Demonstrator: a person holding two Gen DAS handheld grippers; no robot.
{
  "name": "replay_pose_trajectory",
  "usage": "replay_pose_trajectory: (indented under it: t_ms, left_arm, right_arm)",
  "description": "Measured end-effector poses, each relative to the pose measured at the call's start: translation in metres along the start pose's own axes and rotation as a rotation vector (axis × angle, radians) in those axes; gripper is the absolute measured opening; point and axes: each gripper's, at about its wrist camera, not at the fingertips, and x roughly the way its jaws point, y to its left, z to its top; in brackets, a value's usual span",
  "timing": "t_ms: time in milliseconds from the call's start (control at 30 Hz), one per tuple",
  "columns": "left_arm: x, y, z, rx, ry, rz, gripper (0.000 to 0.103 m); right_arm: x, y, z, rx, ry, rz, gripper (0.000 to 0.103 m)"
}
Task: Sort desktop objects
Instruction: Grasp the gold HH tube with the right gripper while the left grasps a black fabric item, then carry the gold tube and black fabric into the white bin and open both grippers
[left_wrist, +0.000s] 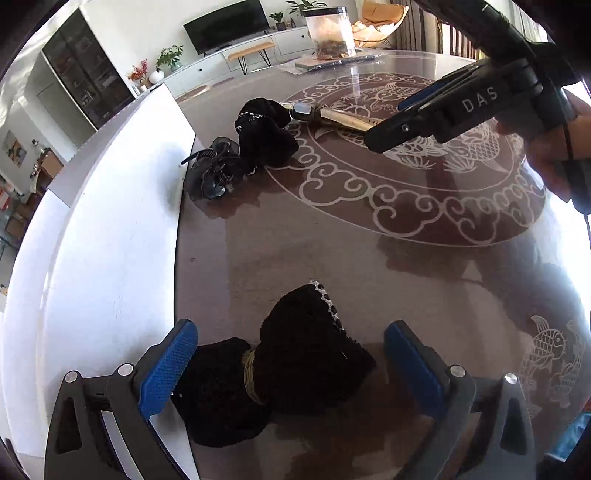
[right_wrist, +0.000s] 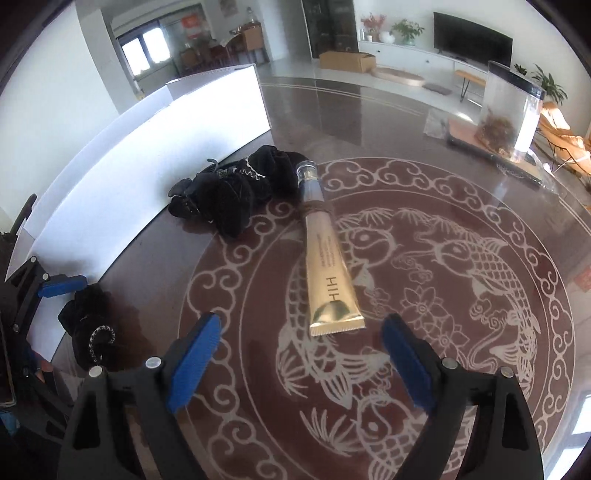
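Left gripper (left_wrist: 291, 354): angled steeply downward, jaws spread wide, blue pads (left_wrist: 168, 369) standing apart on either side of a black item without pressing it. Right gripper (right_wrist: 301, 354): likewise angled downward, jaws parted and empty, blue pads (right_wrist: 194, 360) clear of contact. A hand (left_wrist: 546, 147) grips the right gripper's handle, seen in the left wrist view.

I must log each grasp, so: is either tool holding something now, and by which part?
Nothing is held. The left tool stands open around a black velvet bow; the right tool stands open before the gold tube.
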Motion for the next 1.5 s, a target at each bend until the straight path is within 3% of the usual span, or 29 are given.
replay_pose_trajectory:
  t_ms: [67, 167, 200, 233, 267, 300, 433, 700, 833, 967, 1100, 1233, 1367, 1433, 1500]
  left_arm:
    - [0.005, 0.000, -0.003, -0.019, 0.035, -0.041, 0.103]
    - [0.005, 0.003, -0.014, -0.077, 0.019, -0.125, 0.102]
    - [0.003, 0.004, -0.018, -0.092, 0.001, -0.133, 0.090]
    - [-0.001, 0.006, -0.020, -0.110, -0.013, -0.131, 0.080]
    - [-0.005, 0.011, -0.022, -0.134, -0.019, -0.127, 0.059]
    - [-0.010, 0.017, -0.024, -0.175, -0.031, -0.159, 0.053]
    - [-0.025, 0.031, -0.032, -0.294, -0.084, -0.200, 0.047]
    - [-0.065, 0.033, -0.023, -0.378, -0.209, -0.272, 0.047]
    - [-0.105, 0.059, -0.016, -0.430, -0.286, -0.263, 0.047]
    - [-0.145, 0.110, -0.020, -0.475, -0.332, -0.165, 0.047]
    - [-0.155, 0.169, -0.035, -0.547, -0.286, -0.047, 0.047]
    - [-0.146, 0.218, -0.060, -0.606, -0.213, 0.045, 0.047]
    - [-0.117, 0.254, -0.074, -0.652, -0.117, 0.086, 0.048]
    - [-0.097, 0.264, -0.080, -0.676, -0.038, 0.114, 0.056]
    - [-0.079, 0.268, -0.083, -0.684, 0.018, 0.163, 0.071]
  right_arm:
    - [0.016, 0.000, 0.019, -0.042, 0.032, -0.011, 0.089]
    - [0.041, 0.007, 0.042, -0.125, 0.065, -0.055, 0.087]
    - [0.047, 0.009, 0.049, -0.143, 0.062, -0.071, 0.084]
    - [0.049, 0.011, 0.053, -0.156, 0.052, -0.088, 0.072]
    - [0.049, 0.012, 0.057, -0.154, 0.040, -0.086, 0.059]
    - [0.046, 0.012, 0.059, -0.150, 0.035, -0.098, 0.027]
    - [0.030, 0.011, 0.039, -0.158, 0.059, -0.127, 0.029]
    - [-0.066, -0.012, -0.011, 0.020, -0.036, 0.001, 0.029]
    - [-0.110, 0.010, 0.008, 0.013, -0.100, 0.053, 0.029]
    - [-0.136, 0.068, 0.054, -0.043, -0.179, 0.146, 0.029]
    - [-0.139, 0.144, 0.096, -0.119, -0.235, 0.263, 0.029]
    - [-0.118, 0.217, 0.123, -0.160, -0.225, 0.389, 0.029]
    - [-0.067, 0.274, 0.128, -0.140, -0.088, 0.499, 0.030]
    - [-0.037, 0.297, 0.121, -0.143, 0.001, 0.510, 0.031]
    - [-0.010, 0.312, 0.110, -0.158, 0.077, 0.468, 0.036]
